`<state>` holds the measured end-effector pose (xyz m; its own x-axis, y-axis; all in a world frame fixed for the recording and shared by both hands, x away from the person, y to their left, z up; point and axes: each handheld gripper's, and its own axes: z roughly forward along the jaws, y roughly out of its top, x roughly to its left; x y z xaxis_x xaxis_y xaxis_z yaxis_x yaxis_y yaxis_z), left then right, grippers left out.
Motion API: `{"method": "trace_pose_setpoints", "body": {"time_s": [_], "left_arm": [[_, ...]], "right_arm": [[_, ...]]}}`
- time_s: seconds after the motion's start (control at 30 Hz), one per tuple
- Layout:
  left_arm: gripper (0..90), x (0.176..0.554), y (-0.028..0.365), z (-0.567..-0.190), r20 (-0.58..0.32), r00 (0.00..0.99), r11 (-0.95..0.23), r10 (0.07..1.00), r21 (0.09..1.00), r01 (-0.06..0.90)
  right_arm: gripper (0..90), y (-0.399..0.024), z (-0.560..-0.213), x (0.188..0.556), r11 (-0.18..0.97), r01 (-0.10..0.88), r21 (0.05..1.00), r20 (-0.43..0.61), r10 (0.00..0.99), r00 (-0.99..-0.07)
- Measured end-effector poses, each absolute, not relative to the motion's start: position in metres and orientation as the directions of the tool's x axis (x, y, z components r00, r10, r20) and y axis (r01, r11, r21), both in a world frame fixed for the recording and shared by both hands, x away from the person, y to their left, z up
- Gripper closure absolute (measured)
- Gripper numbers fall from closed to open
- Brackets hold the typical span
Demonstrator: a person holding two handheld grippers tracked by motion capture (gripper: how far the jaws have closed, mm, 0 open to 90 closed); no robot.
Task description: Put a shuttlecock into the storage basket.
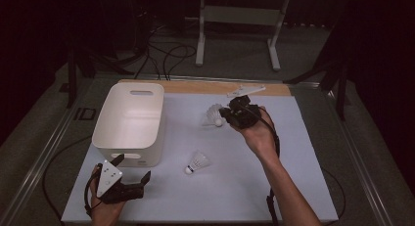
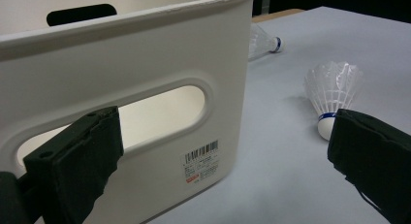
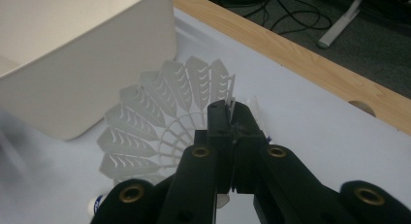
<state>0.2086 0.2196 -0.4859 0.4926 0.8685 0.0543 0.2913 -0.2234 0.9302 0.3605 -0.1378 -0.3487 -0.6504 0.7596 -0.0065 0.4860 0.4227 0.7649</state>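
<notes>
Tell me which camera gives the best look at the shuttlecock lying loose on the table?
The left gripper view: the loose shuttlecock is close, with its skirt, blue band and cork tip sharp. The high view shows it small, beside the white bin. The right gripper view shows the other shuttlecock, clamped.

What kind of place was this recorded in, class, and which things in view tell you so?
Probably a lab or workshop set up for recording, not a home. A white work table stands on grey carpet among loose black cables, with the metal legs of a stand behind, and the person holds a camera-bearing gripper in each hand.
</notes>
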Motion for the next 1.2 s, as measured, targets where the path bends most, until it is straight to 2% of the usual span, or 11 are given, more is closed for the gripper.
{"method": "trace_pose_setpoints", "body": {"time_s": [1.2], "left_arm": [[0.2,0.209,0.22,-0.486,0.056,0.488,-0.224,0.871,0.929,0.294]], "right_arm": [[89.1,-0.105,-0.337,0.381,0.374,0.468,0.801,0.072,0.716,-0.695]]}}
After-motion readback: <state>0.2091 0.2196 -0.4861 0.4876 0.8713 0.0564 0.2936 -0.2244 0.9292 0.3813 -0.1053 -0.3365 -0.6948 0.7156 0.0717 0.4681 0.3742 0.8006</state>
